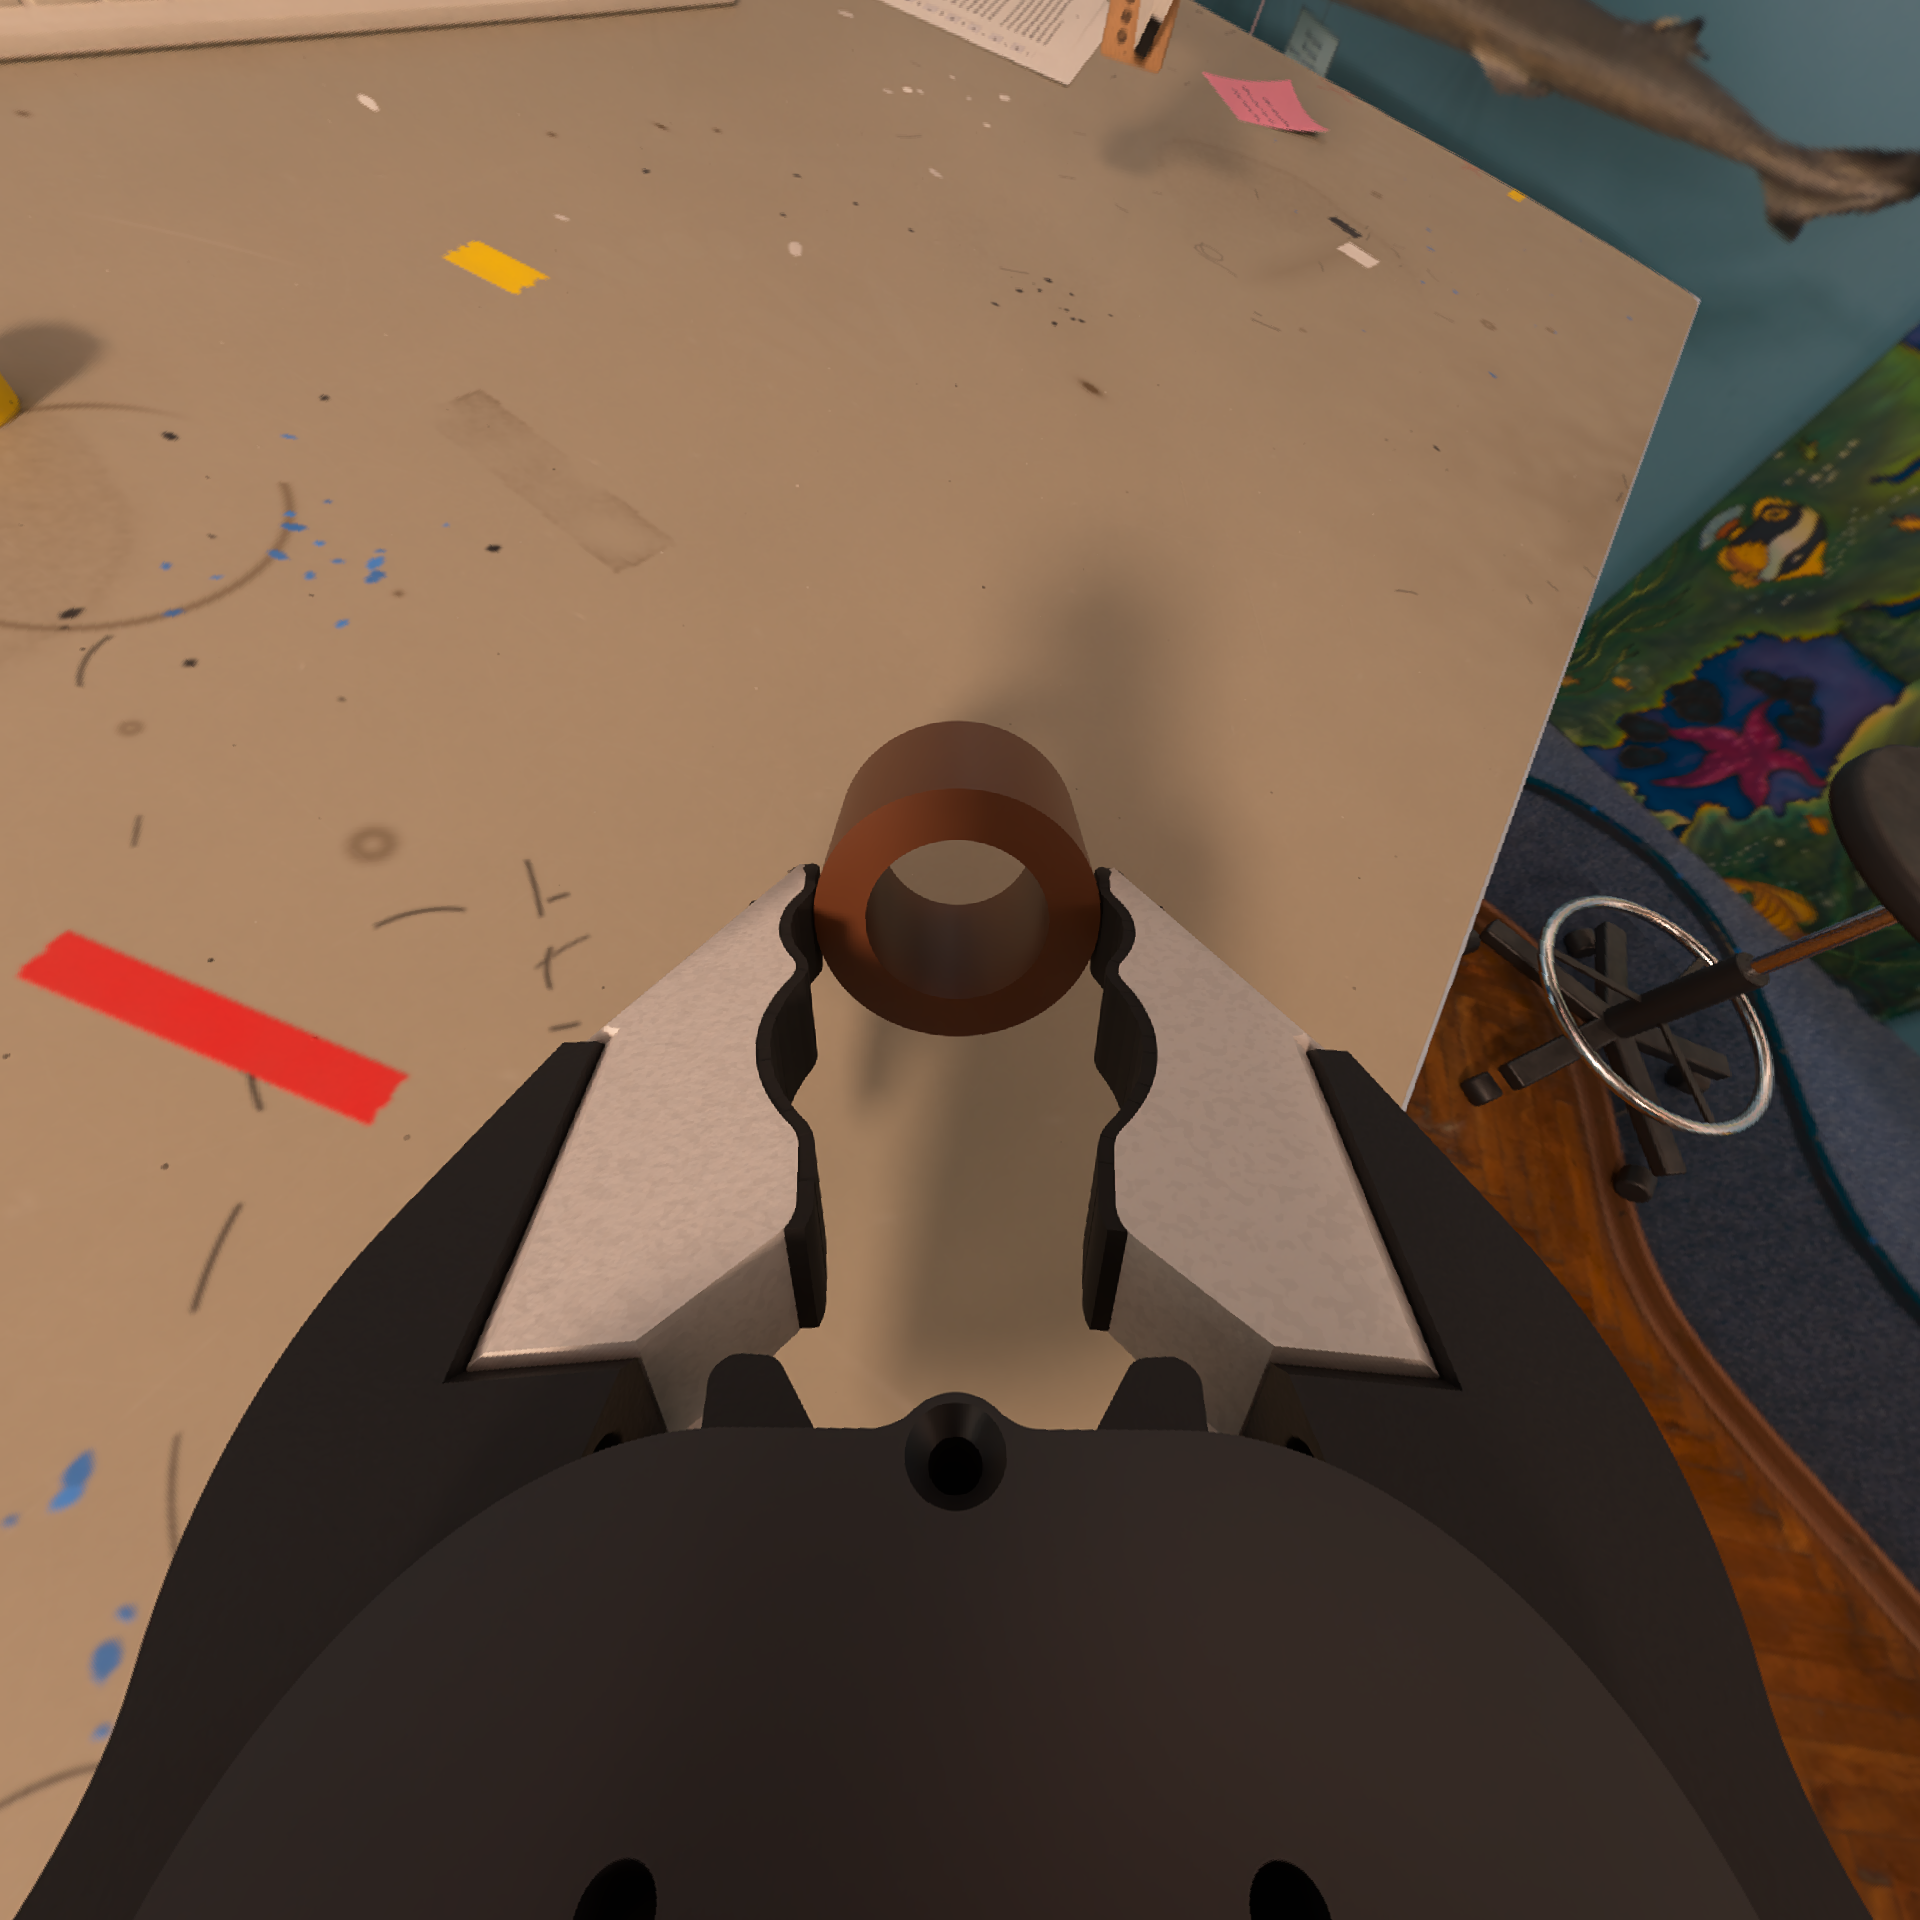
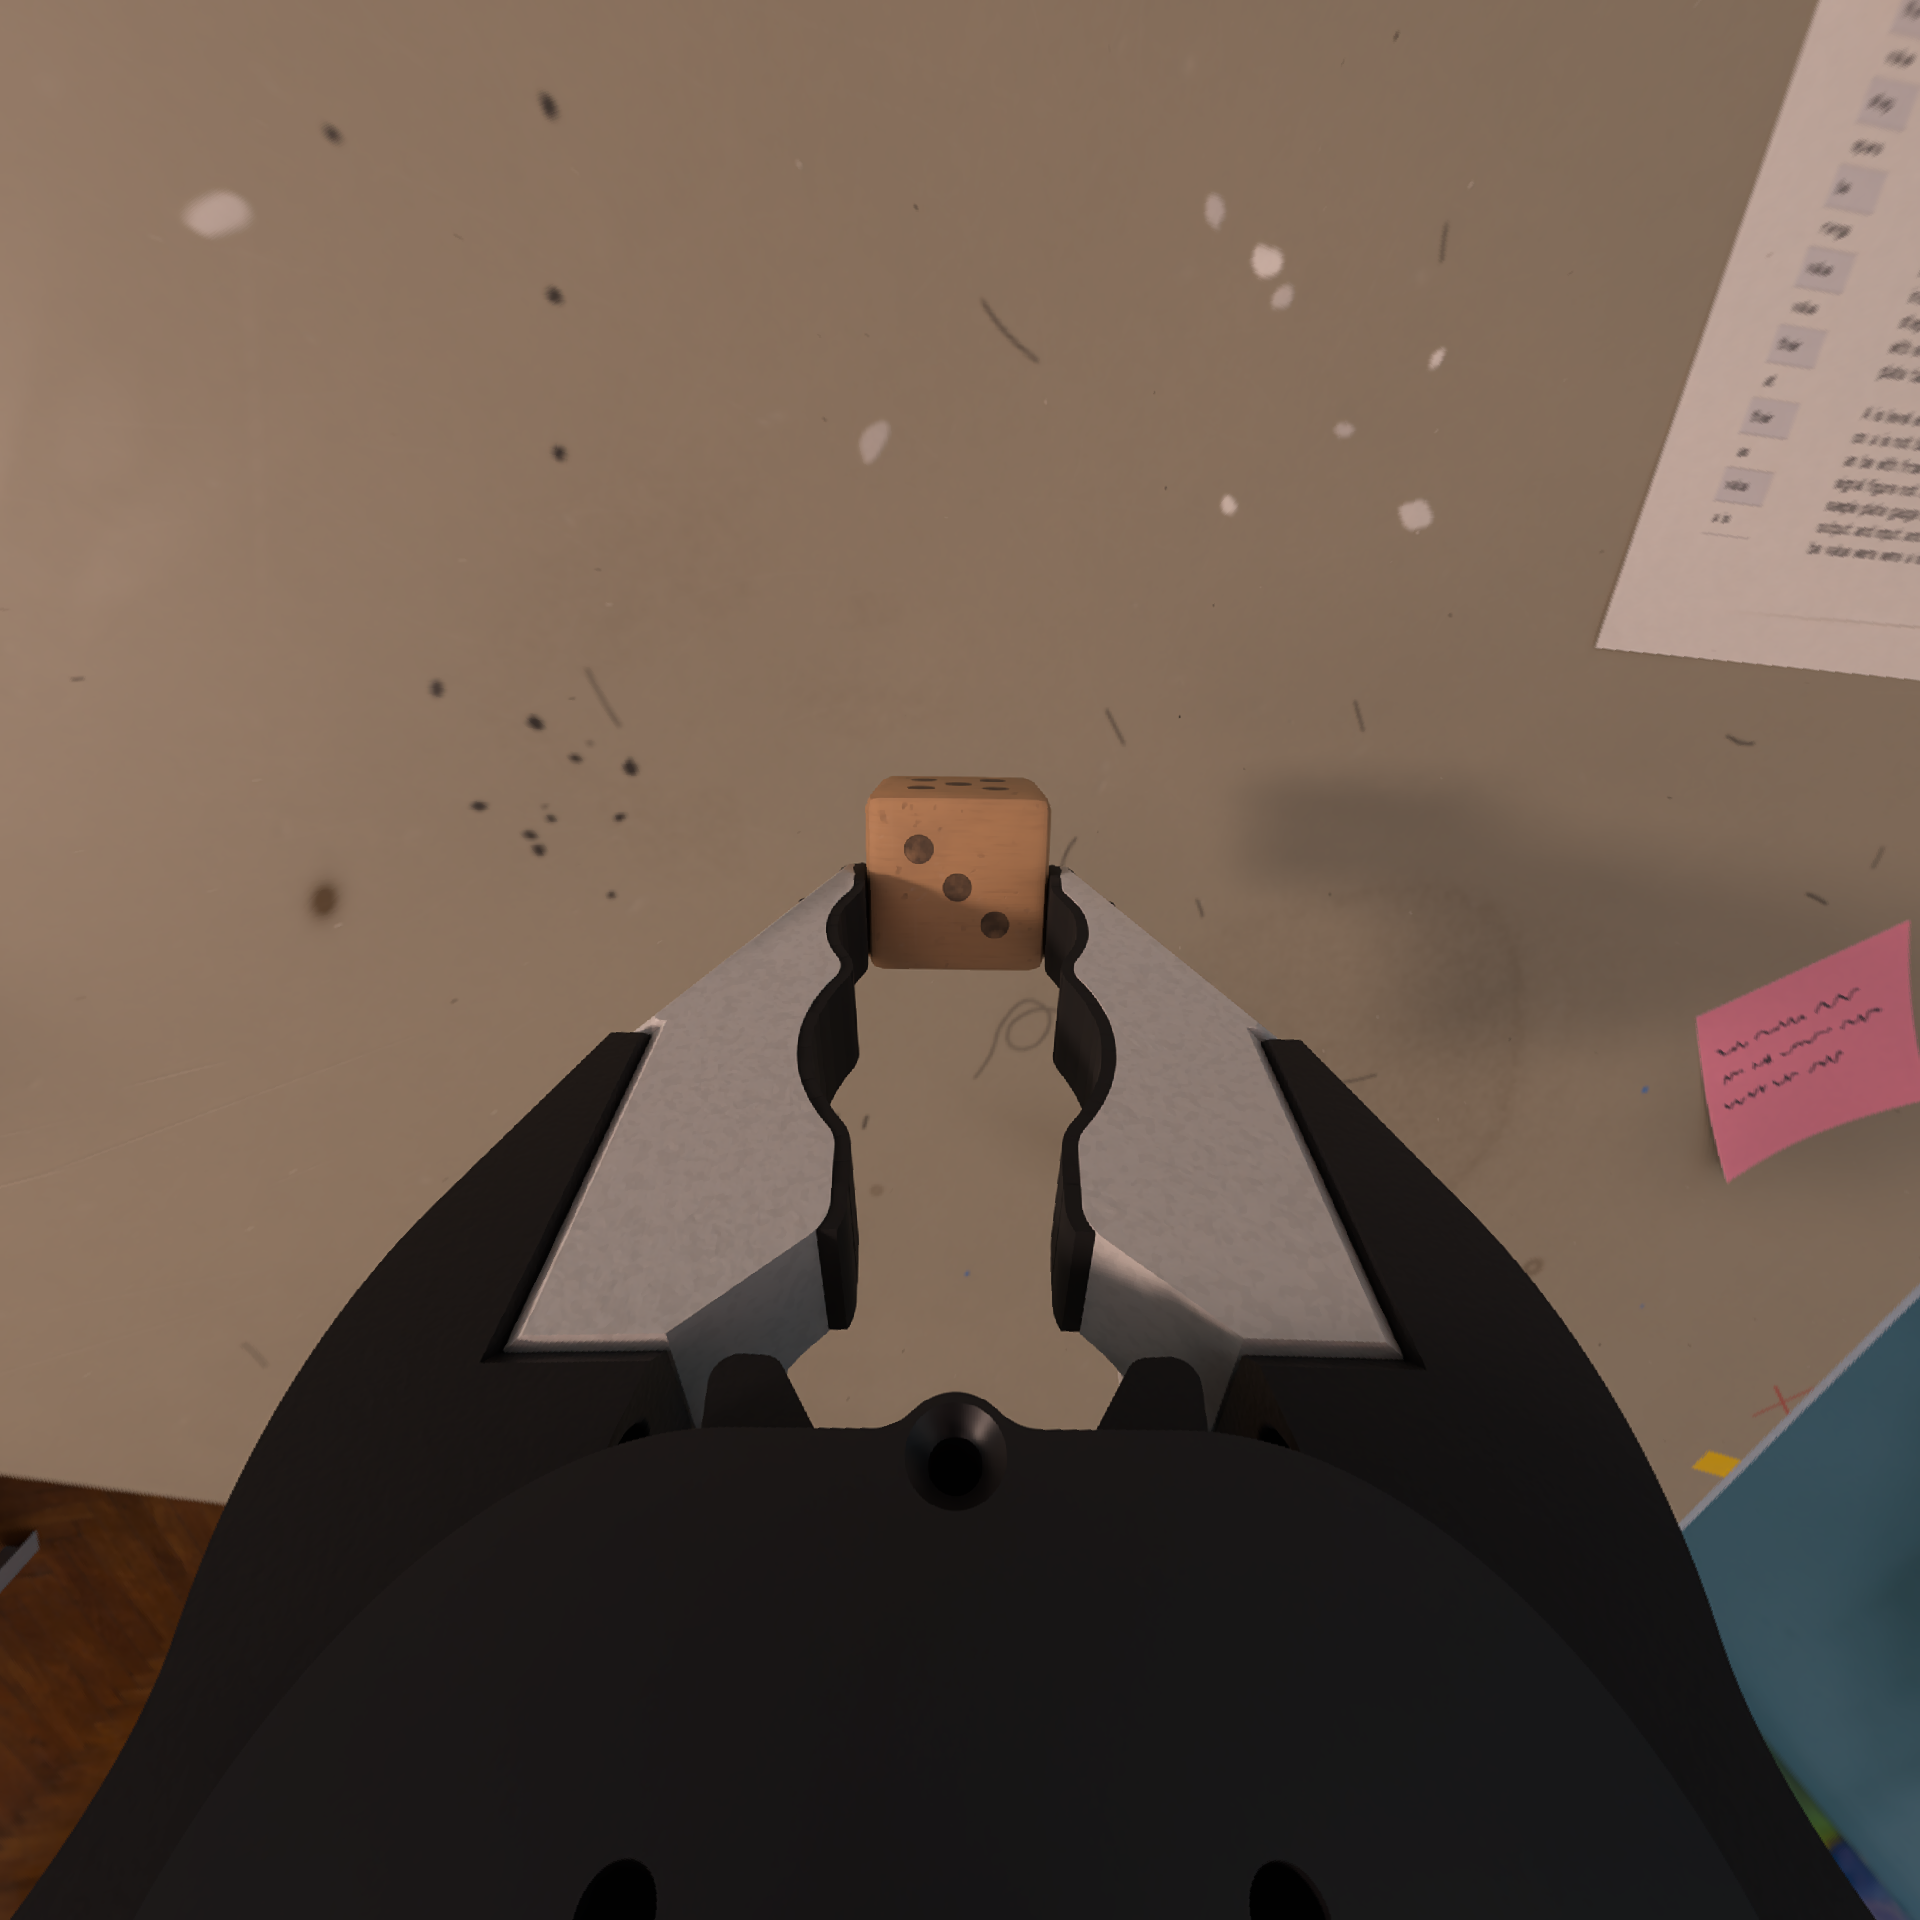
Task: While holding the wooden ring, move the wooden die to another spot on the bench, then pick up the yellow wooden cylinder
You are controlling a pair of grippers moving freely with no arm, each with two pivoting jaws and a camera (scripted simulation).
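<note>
Brown wooden ring (image 1: pixel 956 883) is clamped between the tips of the left gripper (image 1: pixel 956 914), its hole facing straight back at the camera — you can see the bench (image 1: pixel 831 468) through it. It's held up off the surface, with its shadow just ahead of the fingertips. Way off to that gripper's left, at the very edge of the view, a sliver of the yellow wooden cylinder (image 1: pixel 6 400) pokes in, well apart from everything else. A red tape strip (image 1: pixel 213 1027) lies to the left of the fingers, and a yellow tape scrap (image 1: pixel 496 266) sits further ahead.

Over on the other side, the right gripper (image 2: pixel 956 914) is closed on the wooden die (image 2: pixel 957 873), pinching it at the tips by its two side faces. Three-pip face points back at the camera, six-pip face is on top. A pink sticky note (image 2: pixel 1813 1049) sits off to that gripper's right, and a printed sheet (image 2: pixel 1808 343) lies further ahead on the right.
</note>
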